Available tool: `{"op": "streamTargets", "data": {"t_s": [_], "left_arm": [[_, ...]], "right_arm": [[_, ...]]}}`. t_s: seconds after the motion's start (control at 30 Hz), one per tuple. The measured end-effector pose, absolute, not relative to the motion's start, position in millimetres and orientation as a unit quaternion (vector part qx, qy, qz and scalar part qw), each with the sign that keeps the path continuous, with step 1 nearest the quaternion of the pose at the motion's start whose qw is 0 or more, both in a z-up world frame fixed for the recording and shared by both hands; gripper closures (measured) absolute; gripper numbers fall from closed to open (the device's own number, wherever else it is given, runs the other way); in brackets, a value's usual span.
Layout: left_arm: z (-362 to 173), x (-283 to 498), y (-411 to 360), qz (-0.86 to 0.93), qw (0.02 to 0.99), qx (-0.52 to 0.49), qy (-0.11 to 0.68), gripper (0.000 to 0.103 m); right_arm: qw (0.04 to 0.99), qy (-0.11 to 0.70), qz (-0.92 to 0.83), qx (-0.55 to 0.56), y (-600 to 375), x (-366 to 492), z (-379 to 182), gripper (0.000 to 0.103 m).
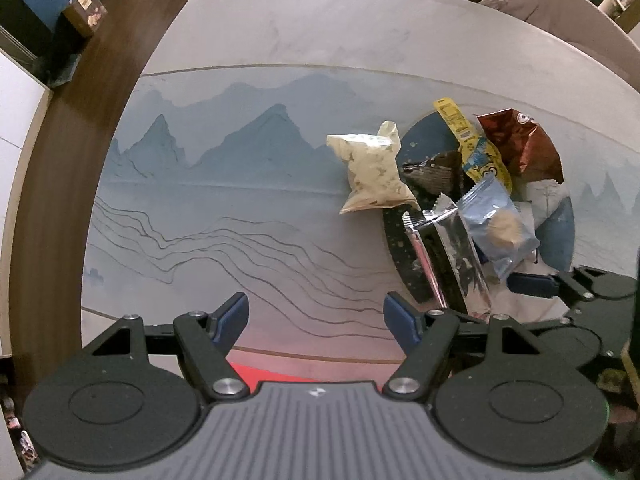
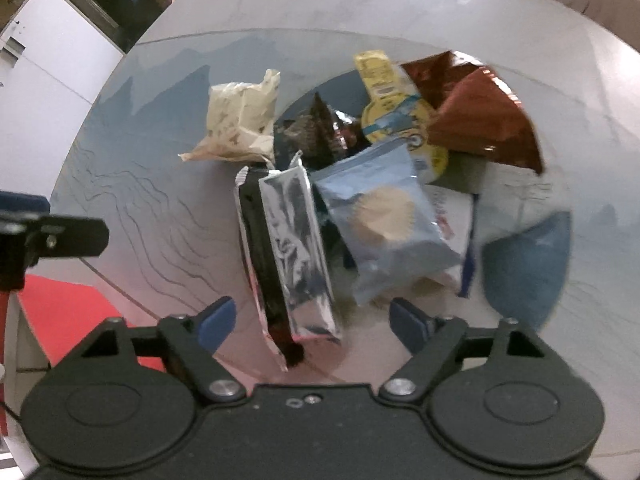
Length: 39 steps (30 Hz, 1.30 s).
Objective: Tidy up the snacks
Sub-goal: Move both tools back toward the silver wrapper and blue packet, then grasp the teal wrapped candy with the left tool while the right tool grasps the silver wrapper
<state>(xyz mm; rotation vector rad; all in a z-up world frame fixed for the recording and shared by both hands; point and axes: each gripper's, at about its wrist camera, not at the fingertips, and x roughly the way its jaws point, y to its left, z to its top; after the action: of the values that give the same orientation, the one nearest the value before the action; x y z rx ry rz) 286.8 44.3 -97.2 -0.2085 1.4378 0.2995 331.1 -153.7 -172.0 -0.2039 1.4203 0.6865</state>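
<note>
A dark round bowl (image 1: 400, 256) (image 2: 300, 100) on the table mat holds a heap of snack packs: a silver foil pack (image 1: 452, 256) (image 2: 296, 256), a light blue biscuit pack (image 1: 500, 224) (image 2: 384, 224), a yellow cartoon pack (image 1: 476, 148) (image 2: 396, 120), a brown-red foil bag (image 1: 524, 144) (image 2: 484, 124) and a dark pack (image 1: 432, 172) (image 2: 316, 128). A cream patterned bag (image 1: 372, 168) (image 2: 240, 124) leans on the bowl's left rim. My left gripper (image 1: 316, 316) is open and empty, left of the bowl. My right gripper (image 2: 312, 320) is open, its jaws either side of the silver pack's near end, not gripping. It also shows in the left wrist view (image 1: 532, 284).
The mat (image 1: 224, 208) with a mountain print covers a light round table (image 1: 320, 20). A red patch (image 2: 64, 312) lies at the near left edge. A grey chair back (image 1: 560, 12) stands beyond the table at right. Boxes (image 1: 84, 12) sit on the dark wood floor at far left.
</note>
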Motion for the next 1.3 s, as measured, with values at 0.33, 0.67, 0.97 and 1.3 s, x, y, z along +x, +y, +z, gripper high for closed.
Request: {"op": "streamTargets", "data": {"t_s": [0.33,0.67,0.97,1.3], "left_arm": [[-94,298,43,0.129,0.742,-0.076,0.653,0.029],[-109,311,27,0.095,0.740,-0.048,0.665,0.030],[-143,340,-5,0.037,0.730,-0.020,0.683,0.039],[-174,360,-28,0.000,0.716,-0.021,0.698,0.069]], "right_arm": [[0.699,0.635,0.311,-0.104,-132,336,-180,0.049],[0.698,0.636,0.322,-0.069,-155,334,-171,0.063],[0.704,0.633,0.319,-0.037,-210,332,-155,0.063],[0.706,0.636,0.311,-0.006,-240,326,-158,0.063]]}}
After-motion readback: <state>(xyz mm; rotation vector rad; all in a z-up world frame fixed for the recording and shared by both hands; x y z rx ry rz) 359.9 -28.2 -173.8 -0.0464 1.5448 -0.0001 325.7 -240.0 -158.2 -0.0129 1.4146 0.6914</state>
